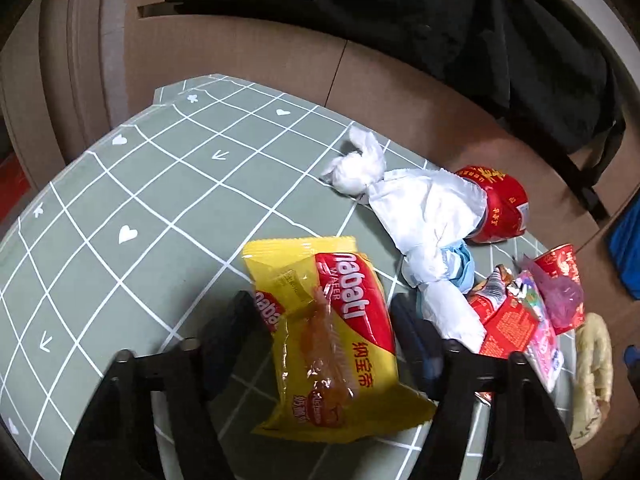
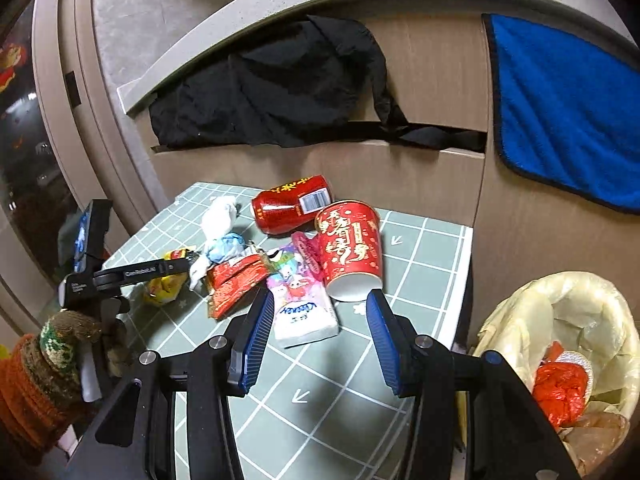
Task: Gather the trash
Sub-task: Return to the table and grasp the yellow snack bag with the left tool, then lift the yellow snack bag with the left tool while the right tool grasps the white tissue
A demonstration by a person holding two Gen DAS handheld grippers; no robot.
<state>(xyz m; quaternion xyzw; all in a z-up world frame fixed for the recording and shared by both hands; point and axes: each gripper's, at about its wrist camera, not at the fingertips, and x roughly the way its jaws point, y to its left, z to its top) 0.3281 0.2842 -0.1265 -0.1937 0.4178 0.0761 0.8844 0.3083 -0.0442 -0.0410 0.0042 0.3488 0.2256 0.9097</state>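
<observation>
One can, one paper cup, one tissue pack, one yellow wafer bag.

Trash bin cut by frame edge; can half behind tissue.

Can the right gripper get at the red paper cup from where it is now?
Probably yes. The right gripper is open, and the red paper cup lies on its side just ahead of its fingers; only the tissue pack sits close beside.
</observation>
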